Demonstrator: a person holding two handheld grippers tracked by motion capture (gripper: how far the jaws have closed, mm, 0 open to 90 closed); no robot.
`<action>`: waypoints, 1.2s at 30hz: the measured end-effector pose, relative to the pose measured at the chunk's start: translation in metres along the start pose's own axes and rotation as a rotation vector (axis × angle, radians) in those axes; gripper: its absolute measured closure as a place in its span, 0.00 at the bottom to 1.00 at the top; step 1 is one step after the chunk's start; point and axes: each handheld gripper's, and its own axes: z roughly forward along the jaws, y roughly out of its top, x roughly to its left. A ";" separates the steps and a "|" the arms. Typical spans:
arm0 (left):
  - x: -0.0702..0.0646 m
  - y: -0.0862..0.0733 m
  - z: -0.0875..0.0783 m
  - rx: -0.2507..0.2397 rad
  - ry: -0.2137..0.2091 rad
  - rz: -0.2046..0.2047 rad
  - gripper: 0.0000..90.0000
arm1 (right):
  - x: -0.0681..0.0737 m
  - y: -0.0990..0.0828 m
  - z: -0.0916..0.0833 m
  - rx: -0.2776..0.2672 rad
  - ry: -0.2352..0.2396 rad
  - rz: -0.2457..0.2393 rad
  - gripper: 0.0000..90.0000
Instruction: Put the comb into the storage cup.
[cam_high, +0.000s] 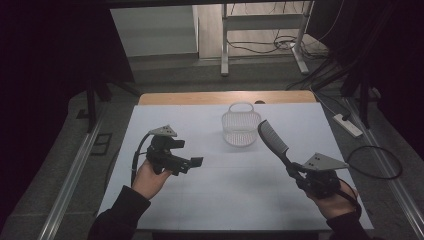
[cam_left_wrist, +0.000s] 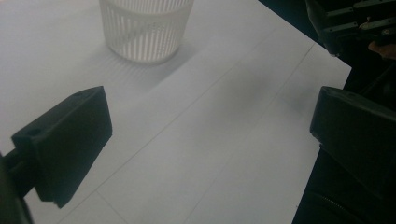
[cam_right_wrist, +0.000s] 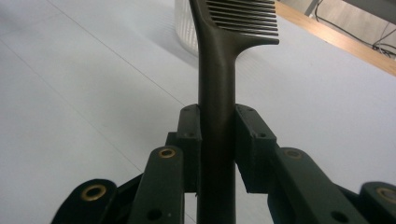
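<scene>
From above, right claw (cam_high: 295, 172) grips comb (cam_high: 272, 136) by the handle, teeth end raised toward the basket (cam_high: 241, 129), likely to drop it in. Basket sits upright at the tabletop (cam_high: 215, 190) far middle, within reach of both. Left claw (cam_high: 196, 162) hovers open and empty, clear of the path.

Left gripper view: jaws wide apart, nothing between; basket (cam_left_wrist: 144, 28) ahead.

Right gripper view: pads clamp comb (cam_right_wrist: 217, 70) handle low down, so the toothed end stays free; basket (cam_right_wrist: 187, 28) just behind it.
</scene>
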 end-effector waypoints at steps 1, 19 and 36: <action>0.000 0.002 0.001 0.000 -0.001 0.005 0.00 | 0.001 0.000 0.000 -0.003 0.002 -0.006 0.81; -0.006 0.025 0.019 0.009 -0.059 0.039 0.00 | 0.023 0.008 0.005 -0.031 0.023 -0.079 0.81; -0.016 0.028 0.032 0.025 -0.124 0.053 0.00 | 0.047 0.015 0.012 -0.060 0.030 -0.156 0.81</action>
